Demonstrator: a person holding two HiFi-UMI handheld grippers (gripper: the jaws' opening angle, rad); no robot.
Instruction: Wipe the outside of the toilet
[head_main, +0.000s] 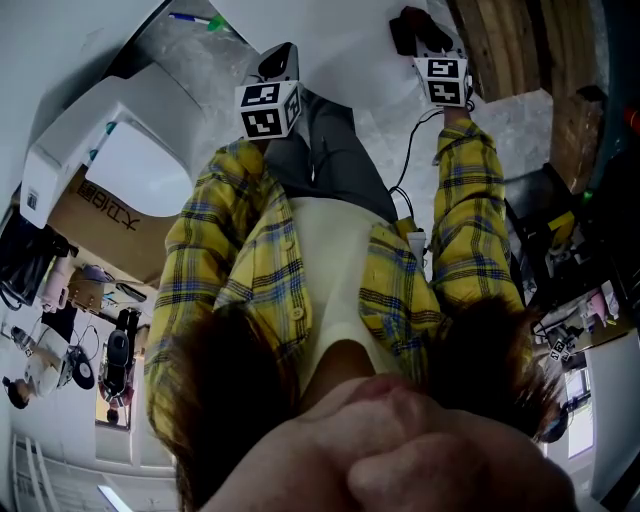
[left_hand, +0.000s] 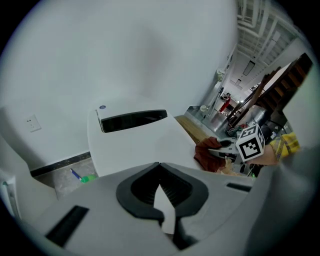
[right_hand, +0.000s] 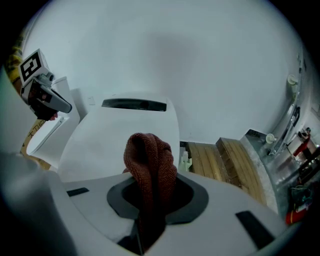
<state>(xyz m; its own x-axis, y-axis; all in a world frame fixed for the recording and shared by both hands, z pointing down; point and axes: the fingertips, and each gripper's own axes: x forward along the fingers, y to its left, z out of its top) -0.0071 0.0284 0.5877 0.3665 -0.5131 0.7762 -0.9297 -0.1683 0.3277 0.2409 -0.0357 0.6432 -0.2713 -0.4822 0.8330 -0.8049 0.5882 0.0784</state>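
The white toilet (head_main: 150, 165) stands with its lid down at the left of the head view, below and ahead of both grippers. My left gripper (left_hand: 162, 200) hovers over the lid (left_hand: 140, 145) with its jaws drawn together, only a thin sliver between them and nothing held. My right gripper (right_hand: 150, 200) is shut on a dark red cloth (right_hand: 150, 165), which bunches up above the jaws over the lid (right_hand: 125, 135). From the left gripper view, the cloth (left_hand: 210, 152) hangs at the right gripper (left_hand: 220, 147), beside the toilet's right edge. The cloth is hidden in the head view.
A blue and green pen-like thing (left_hand: 80, 176) lies on the floor by the wall. A cardboard box (head_main: 100, 215) sits beside the toilet. Wooden boards (right_hand: 225, 160) and a small white bottle (right_hand: 186, 161) lie to the toilet's right. A person's yellow plaid sleeves (head_main: 470, 220) fill the head view.
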